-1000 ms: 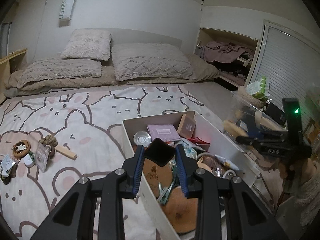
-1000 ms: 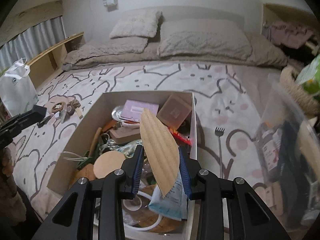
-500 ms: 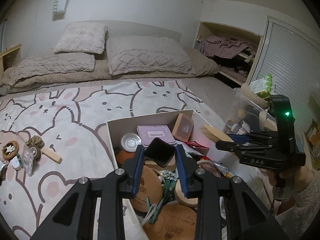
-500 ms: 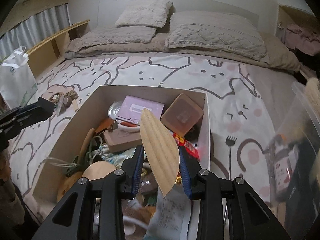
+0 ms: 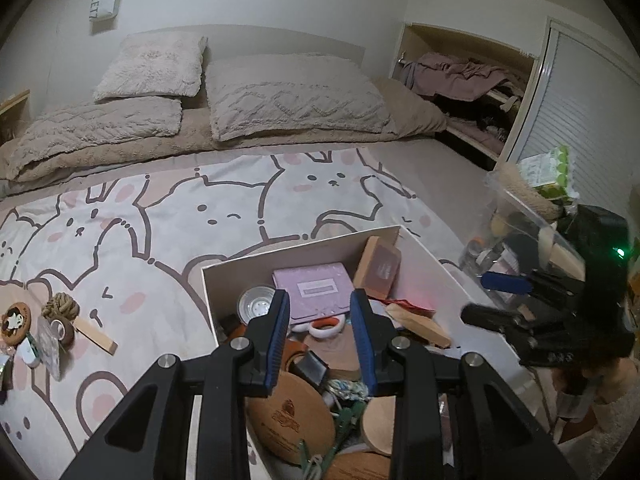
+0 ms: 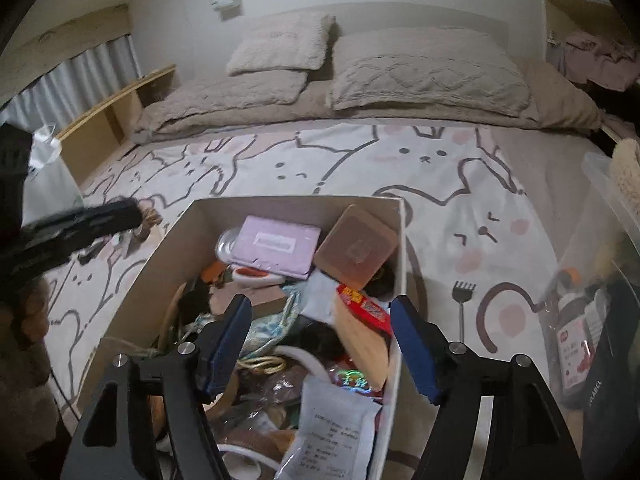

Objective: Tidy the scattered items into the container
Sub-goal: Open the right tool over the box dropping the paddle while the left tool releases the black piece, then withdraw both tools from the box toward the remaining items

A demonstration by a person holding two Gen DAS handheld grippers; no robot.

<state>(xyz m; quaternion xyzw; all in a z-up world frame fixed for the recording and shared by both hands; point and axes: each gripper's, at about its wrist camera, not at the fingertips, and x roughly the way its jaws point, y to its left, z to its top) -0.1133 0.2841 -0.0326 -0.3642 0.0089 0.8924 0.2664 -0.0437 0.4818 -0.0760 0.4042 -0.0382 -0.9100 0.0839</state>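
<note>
The box (image 6: 401, 264) is crammed nearly to its rim, leaving little room inside. The left tongs (image 5: 319, 332) and right tongs (image 6: 320, 344), whose jaws are opening with nothing between them, hang over it close together. The bed (image 5: 224, 216) beyond the box is bare. A clear bin (image 6: 608, 216) crowds the right; clutter (image 5: 56, 320) lies left.

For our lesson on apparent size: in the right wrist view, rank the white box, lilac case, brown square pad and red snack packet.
1. white box
2. lilac case; brown square pad looks alike, so unranked
3. red snack packet
</note>
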